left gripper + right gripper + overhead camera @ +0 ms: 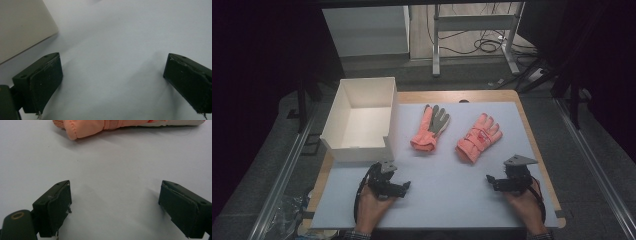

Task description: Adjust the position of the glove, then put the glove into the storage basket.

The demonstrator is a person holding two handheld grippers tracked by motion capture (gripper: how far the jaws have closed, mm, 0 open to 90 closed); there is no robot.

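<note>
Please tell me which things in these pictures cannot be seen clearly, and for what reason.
- White box: in the high view its near wall hides the floor just behind it; in the left gripper view the frame edge cuts it off.
- Gloves: in the right gripper view the top edge cuts the glove. In the high view the undersides of the left glove and right glove face the table.
- Cables on the floor: too small and dark to follow.

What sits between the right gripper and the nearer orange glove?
Nothing: in the right gripper view, bare white table surface runs from the open right gripper up to the orange glove. The high view agrees.
</note>
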